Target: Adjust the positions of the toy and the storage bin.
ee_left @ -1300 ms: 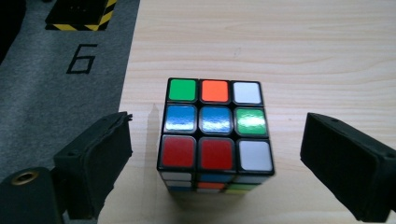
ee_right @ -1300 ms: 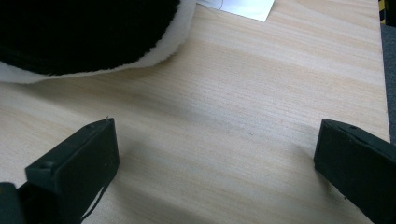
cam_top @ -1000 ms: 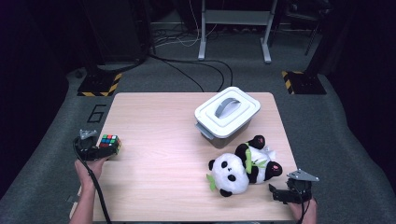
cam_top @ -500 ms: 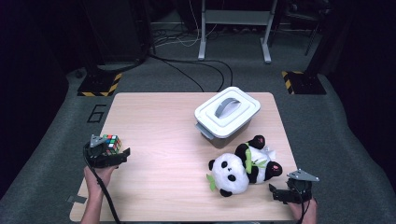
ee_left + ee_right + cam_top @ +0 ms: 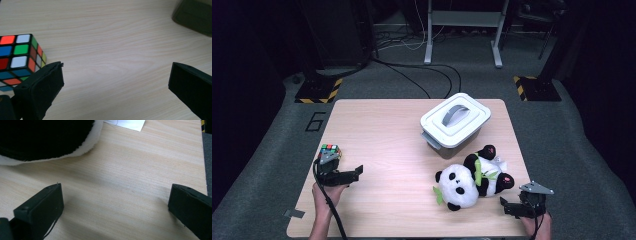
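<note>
Spread wide, both pairs of jaws, with bare wood between them and nothing pinched. Left gripper [image 5: 343,176] held low near the left edge of the worktop [image 5: 382,130], toward the near left corner, pointing to the right across the wood, gripped from below by the left hand [image 5: 323,192], forearm coming up from the near edge, cable trailing back along it. Rubik's cube [image 5: 330,150] resting on the worktop just beyond that gripper, close to the left edge; seen from the left gripper view as lying just outside one jaw [image 5: 20,58], very close to it, contact impossible to judge, and not between the two. Right gripper [image 5: 516,207] parked at the near right corner of the worktop, grey three-cornered plate on top, pointing left toward the plush panda [image 5: 472,180], with the right hand [image 5: 536,225] behind it at the near edge. Panda lying on its side near the right edge, just short of those jaws and apart from them; black and white fur [image 5: 47,140] visible at the top of the right gripper view. White lidded box [image 5: 455,120] with a grey handle standing toward the far right corner, just beyond the panda.
</note>
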### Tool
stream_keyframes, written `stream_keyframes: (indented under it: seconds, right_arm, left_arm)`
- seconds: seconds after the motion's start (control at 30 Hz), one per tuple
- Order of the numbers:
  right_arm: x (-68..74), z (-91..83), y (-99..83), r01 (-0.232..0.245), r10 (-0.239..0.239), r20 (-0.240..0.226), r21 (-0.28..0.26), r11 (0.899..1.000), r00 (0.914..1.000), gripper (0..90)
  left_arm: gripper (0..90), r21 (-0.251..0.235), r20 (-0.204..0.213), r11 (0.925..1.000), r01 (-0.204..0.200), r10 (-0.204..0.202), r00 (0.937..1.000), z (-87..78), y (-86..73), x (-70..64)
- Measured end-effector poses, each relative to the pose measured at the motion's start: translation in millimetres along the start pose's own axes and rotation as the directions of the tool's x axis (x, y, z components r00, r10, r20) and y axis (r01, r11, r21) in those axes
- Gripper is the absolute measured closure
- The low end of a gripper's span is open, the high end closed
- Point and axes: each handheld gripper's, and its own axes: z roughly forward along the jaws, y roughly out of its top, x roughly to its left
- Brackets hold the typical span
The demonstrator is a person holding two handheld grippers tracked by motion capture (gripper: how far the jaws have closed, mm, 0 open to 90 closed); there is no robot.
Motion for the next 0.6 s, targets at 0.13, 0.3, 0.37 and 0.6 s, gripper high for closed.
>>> stream_keyframes:
  seconds: [0.13, 0.3, 0.37, 0.6]
  right_arm:
    - [0.0, 0.0, 0.0, 0.0, 0.0, 0.0, 0.0, 1.0, 1.0, 0.0]
    - [-0.2, 0.0, 0.0, -0.005, 0.005, 0.005, 0.0, 1.0, 1.0, 0.0]
    - [-0.2, 0.0, 0.0, -0.004, 0.004, 0.005, 0.0, 1.0, 1.0, 0.0]
    - [-0.2, 0.0, 0.0, -0.004, 0.004, 0.005, 0.0, 1.0, 1.0, 0.0]
  left_arm:
    - [0.0, 0.021, 0.019, 0.9997, -0.015, 0.015, 0.9997, 4.2, -2.4, -14.5]
    - [0.0, 0.055, 0.062, 0.9977, -0.04, 0.037, 0.9974, 12.6, -7.8, -37.2]
    - [0.0, 0.052, 0.081, 0.9974, -0.049, 0.045, 0.9957, 14.3, -9.1, -43.9]
    - [0.0, 0.056, 0.128, 0.995, -0.083, 0.075, 0.9889, 19.5, -11.1, -62.1]
